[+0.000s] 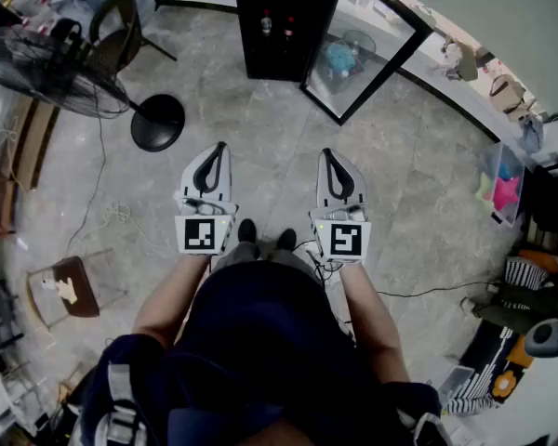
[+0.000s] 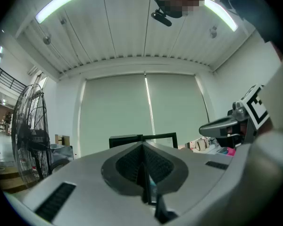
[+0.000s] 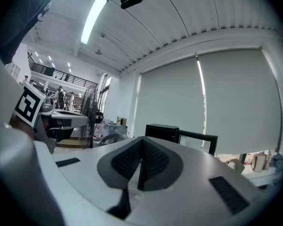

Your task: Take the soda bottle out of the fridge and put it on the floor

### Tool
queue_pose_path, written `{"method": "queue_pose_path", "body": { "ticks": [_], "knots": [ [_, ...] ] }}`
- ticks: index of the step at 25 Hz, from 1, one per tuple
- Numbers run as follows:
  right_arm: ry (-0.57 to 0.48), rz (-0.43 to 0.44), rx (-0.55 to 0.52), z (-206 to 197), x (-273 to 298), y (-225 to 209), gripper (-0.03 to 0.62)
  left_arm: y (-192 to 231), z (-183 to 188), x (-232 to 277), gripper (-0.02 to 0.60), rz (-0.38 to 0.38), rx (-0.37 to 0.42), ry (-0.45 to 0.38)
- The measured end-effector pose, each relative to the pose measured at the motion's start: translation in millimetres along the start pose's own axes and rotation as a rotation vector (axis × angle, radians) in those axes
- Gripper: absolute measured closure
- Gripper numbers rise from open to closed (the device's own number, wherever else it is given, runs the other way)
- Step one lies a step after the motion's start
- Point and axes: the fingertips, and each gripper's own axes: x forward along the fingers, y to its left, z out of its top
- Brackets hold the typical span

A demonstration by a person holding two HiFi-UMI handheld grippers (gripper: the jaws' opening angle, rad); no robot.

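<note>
The black fridge stands a few steps ahead with its glass door swung open to the right. Small items sit on its shelves; I cannot tell which is the soda bottle. My left gripper and right gripper are held side by side at waist height, pointing toward the fridge, both shut and empty. In the left gripper view the jaws meet in a closed line below the fridge top. The right gripper view shows the same closed jaws before the fridge.
A standing fan with a round black base is at the left, with a chair behind it. A small wooden stool sits at the lower left. A clear bin and clutter line the right wall. Grey tiled floor lies between me and the fridge.
</note>
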Motion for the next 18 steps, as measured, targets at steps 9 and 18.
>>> {"method": "queue_pose_path", "body": {
  "ticks": [9, 18],
  "knots": [
    [0.013, 0.01, -0.005, -7, 6, -1, 0.577, 2, -4, 5, 0.558, -0.001, -0.007, 0.007],
    [-0.003, 0.024, 0.014, -5, 9, 1, 0.577, 3, -12, 11, 0.557, -0.024, -0.001, 0.02]
  ]
}}
